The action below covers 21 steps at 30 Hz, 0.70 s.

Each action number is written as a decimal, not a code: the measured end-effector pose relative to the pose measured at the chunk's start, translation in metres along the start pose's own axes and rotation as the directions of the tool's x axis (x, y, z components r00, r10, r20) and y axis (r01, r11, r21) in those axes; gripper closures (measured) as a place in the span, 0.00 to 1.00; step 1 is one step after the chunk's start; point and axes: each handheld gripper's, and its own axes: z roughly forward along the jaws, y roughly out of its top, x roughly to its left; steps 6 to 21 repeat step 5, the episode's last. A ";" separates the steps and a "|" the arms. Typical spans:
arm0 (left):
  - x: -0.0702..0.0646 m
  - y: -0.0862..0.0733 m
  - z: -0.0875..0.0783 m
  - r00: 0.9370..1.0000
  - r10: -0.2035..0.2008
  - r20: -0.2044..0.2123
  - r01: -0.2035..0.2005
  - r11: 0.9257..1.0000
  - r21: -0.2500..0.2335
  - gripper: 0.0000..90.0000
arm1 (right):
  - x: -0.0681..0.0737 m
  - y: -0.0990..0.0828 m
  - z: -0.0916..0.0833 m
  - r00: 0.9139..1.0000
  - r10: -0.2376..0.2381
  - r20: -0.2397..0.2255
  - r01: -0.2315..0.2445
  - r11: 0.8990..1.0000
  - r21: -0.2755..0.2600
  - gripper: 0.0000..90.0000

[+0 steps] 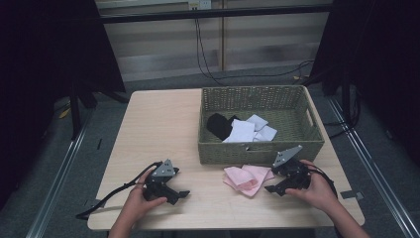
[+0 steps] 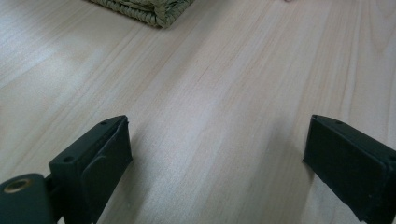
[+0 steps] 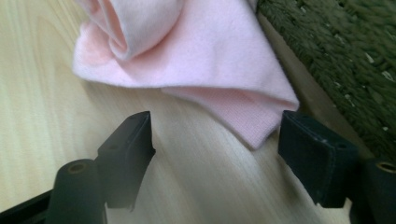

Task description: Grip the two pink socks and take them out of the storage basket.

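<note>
**My right fingers are standing spread at the corner of the pink cloth**

I am holding my right gripper (image 3: 217, 140) low over the light wooden table (image 1: 153, 139), and its two black fingers (image 3: 128, 149) are standing released, wide apart, with nothing pressed between them. The soft pink folded cloth (image 3: 196, 56) is lying just in front of them on the table. One corner of the cloth is reaching down into the gap, close to the finger on the right side of the right gripper view, but I cannot tell if it is touching that finger. Beyond this same finger, the wall of the green woven rectangular basket (image 1: 257, 151) is running just beside the cloth. In the high view the pink cloth is lying between my two grippers, close against the front wall of the basket.

I am resting my left gripper (image 2: 215, 144) near the table surface, well apart from the cloth. Its fingers (image 2: 100, 158) are also released and spread wide, and only bare wood is lying between them. A corner of the basket is showing far ahead of them.
</note>
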 end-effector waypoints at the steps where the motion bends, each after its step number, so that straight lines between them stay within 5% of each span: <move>1: 0.000 0.000 0.000 1.000 0.000 0.000 0.000 1.000 -0.001 0.08 | 0.001 -0.001 0.002 1.000 -0.017 0.008 0.017 1.000 -0.003 0.26; 5: 0.000 0.000 0.000 1.000 0.000 0.000 0.000 1.000 0.000 0.08 | 0.003 -0.005 0.003 1.000 -0.021 0.018 0.021 0.999 -0.036 0.25; 21: 0.000 0.000 0.000 1.000 0.000 0.000 0.000 1.000 0.000 0.08 | 0.003 -0.005 0.003 1.000 -0.021 0.018 0.021 0.999 -0.036 0.25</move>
